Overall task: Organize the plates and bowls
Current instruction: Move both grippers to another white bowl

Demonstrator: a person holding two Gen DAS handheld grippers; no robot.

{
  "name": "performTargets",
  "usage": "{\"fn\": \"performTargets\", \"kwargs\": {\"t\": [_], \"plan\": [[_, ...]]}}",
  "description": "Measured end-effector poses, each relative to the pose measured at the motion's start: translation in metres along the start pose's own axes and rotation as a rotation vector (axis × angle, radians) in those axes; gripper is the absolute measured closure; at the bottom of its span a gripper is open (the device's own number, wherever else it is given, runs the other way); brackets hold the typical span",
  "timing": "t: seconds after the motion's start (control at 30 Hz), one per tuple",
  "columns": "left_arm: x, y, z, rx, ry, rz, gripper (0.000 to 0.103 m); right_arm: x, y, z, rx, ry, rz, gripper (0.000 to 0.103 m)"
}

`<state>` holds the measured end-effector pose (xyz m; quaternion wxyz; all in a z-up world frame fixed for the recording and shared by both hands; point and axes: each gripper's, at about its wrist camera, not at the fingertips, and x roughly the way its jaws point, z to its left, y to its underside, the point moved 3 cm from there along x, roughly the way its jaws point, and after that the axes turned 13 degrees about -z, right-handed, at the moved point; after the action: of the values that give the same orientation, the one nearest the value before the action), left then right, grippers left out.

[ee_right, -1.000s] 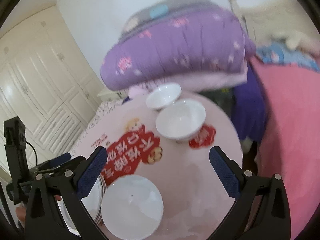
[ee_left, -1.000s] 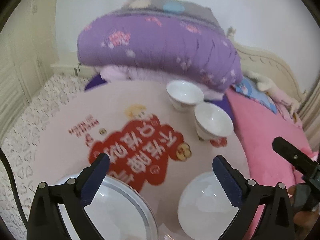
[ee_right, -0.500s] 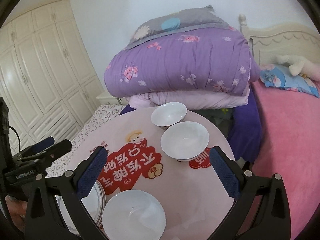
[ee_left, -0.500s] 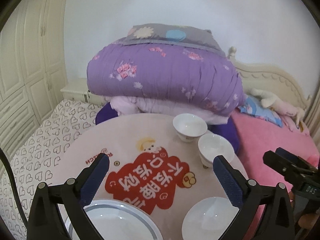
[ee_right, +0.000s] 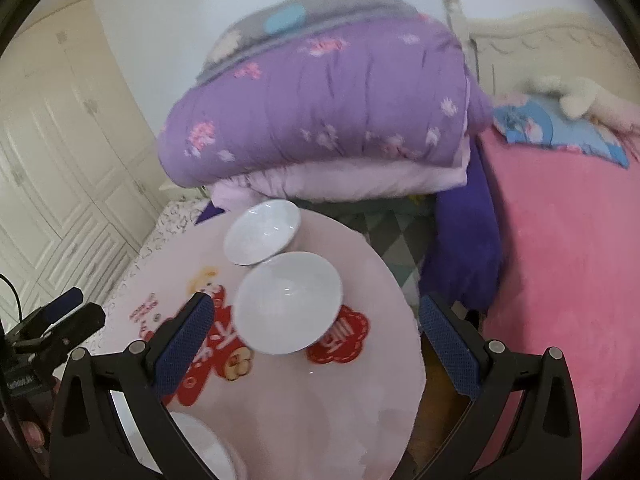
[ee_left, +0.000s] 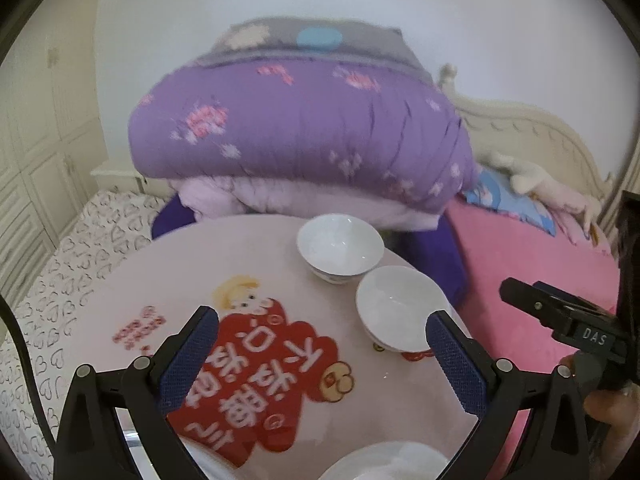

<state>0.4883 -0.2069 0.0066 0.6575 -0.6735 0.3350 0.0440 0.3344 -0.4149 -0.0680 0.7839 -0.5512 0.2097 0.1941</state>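
Both the left gripper [ee_left: 320, 348] and the right gripper [ee_right: 312, 332] are held spread wide and empty above the round pink table [ee_right: 360, 392]. The nearer glossy white ceramic bowl [ee_right: 288, 302] is framed between the right fingers, seemingly so it can be nested with the farther white bowl [ee_right: 262, 238]

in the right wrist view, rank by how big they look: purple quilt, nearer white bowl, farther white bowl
1. purple quilt, largest by far.
2. nearer white bowl.
3. farther white bowl.
The bowls may well match in true size; the nearer one's closeness to the camera makes that unsure.

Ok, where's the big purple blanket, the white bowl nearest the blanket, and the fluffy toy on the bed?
Folded purple floral blanket [ee_left: 304, 136], left wrist view, middle of its front.
Far white ceramic bowl [ee_left: 339, 244], left wrist view, inside of the bowl.
Cream plush toy [ee_right: 576, 94], right wrist view, its body.
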Motion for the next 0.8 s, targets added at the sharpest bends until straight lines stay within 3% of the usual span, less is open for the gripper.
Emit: {"fn": "performTargets", "kwargs": {"t": [0.4, 0.63, 0.8], "plan": [[0.146, -0.005, -0.017, -0.034, 0.021, 0.213, 0.004, 0.076, 0.016, -0.028, 0.04, -0.017, 0.163, 0.003], [0.202, -0.003, -0.013, -0.081, 0.046, 0.298, 0.019, 0.096, 0.023, -0.032, 0.062, -0.03, 0.21, 0.028], [0.229, 0.002, -0.013, -0.112, 0.068, 0.351, 0.037, 0.103, 0.027, -0.029, 0.06, -0.041, 0.238, 0.046]]}}
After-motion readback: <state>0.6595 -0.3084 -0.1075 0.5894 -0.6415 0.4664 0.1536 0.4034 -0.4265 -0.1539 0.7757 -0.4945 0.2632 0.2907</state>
